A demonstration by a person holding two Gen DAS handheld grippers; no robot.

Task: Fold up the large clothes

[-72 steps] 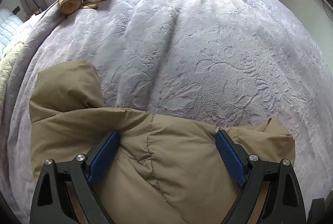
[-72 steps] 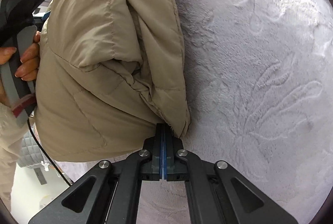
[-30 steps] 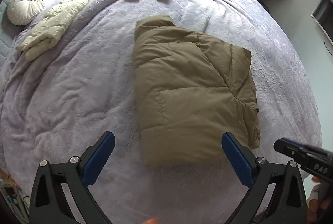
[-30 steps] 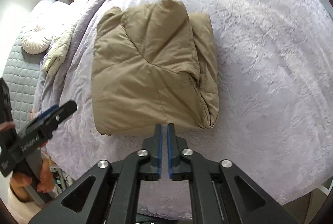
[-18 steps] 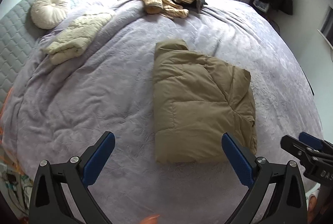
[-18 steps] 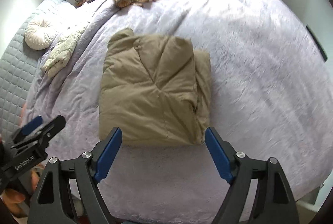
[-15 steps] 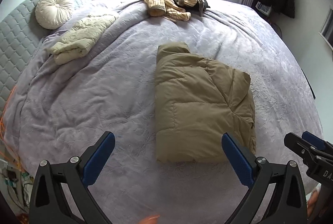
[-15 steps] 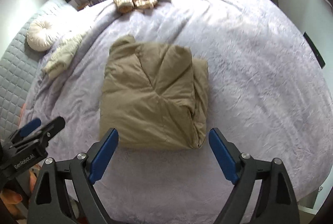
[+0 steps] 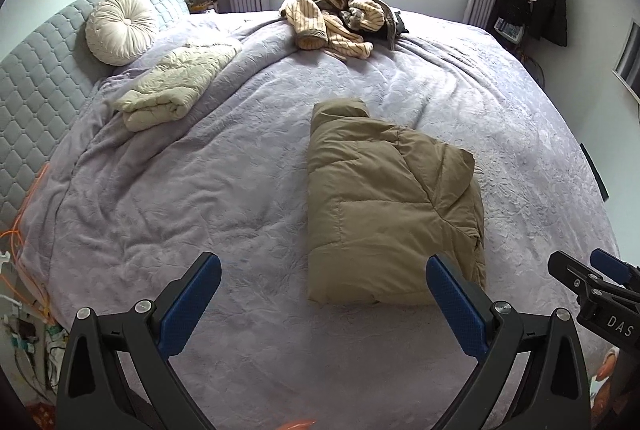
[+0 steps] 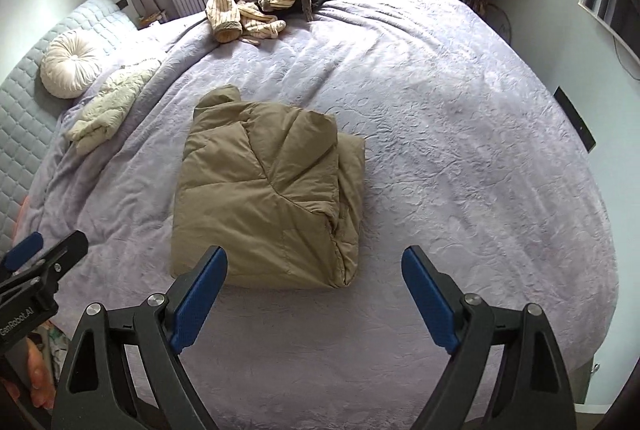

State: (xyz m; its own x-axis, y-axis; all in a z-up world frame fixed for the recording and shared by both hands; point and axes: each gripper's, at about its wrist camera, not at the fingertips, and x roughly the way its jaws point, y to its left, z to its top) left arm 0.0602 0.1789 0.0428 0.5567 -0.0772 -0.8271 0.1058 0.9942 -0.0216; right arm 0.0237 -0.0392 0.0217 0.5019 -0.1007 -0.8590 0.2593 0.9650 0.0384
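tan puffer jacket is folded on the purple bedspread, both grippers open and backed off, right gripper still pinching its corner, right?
Not quite: the right gripper holds nothing. The right wrist view shows its jaws wide apart, short of the tan puffer jacket. The jacket does lie folded on the purple bedspread, and the left gripper is open too.

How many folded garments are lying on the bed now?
2: the tan puffer jacket mid-bed, and a cream jacket near the round pillow. The striped pile near the window is unfolded and may hide more.

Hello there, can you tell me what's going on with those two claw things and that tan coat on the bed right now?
Left gripper open, right gripper open, both empty, off the bed. Tan puffer jacket folded on the bedspread. Nothing in the way.
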